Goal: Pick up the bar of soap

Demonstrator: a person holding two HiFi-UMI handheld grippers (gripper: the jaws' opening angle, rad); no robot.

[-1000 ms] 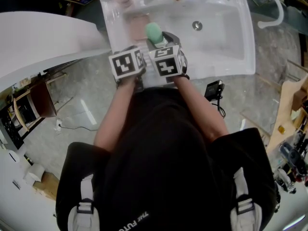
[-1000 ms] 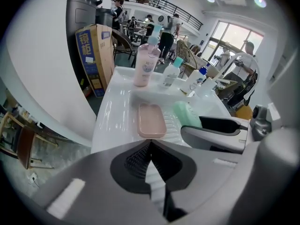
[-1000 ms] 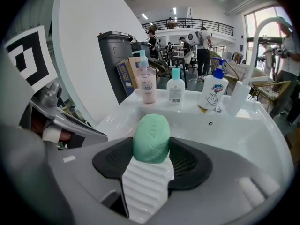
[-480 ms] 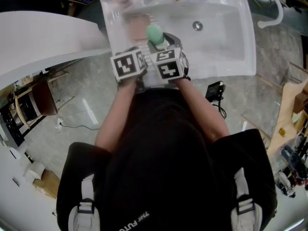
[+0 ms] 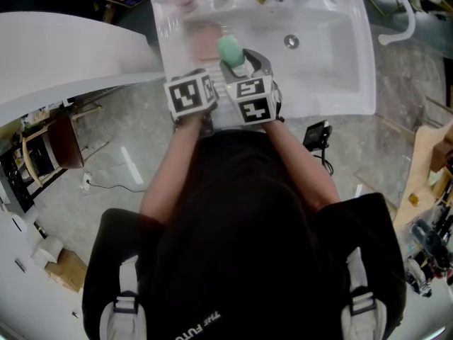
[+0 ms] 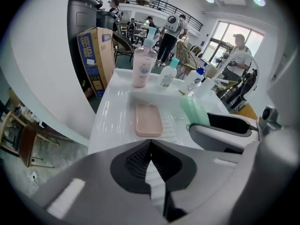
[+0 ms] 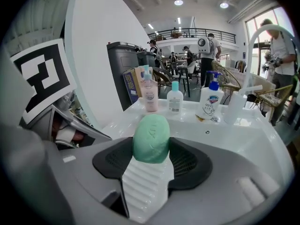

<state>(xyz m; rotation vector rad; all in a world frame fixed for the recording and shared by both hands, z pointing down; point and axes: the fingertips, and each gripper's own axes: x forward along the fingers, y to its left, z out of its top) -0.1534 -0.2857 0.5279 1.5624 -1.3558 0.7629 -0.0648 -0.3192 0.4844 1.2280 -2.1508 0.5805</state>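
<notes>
Clamping the green bar of soap (image 7: 151,137) over the sink's (image 5: 357,62) ribbed ledge, the right hand-held gripper (image 7: 151,154) looks to have its grasp made, the left hand-held gripper (image 6: 150,146) waits beside it pinched together and empty, and a steady lift clear seems next.

Grey marbled floor (image 5: 106,183), curved white wall (image 5: 64,55), cardboard box (image 6: 96,55), railed mezzanine (image 7: 197,31), bright ceiling lights (image 7: 178,2), tall windows (image 6: 220,32)
</notes>
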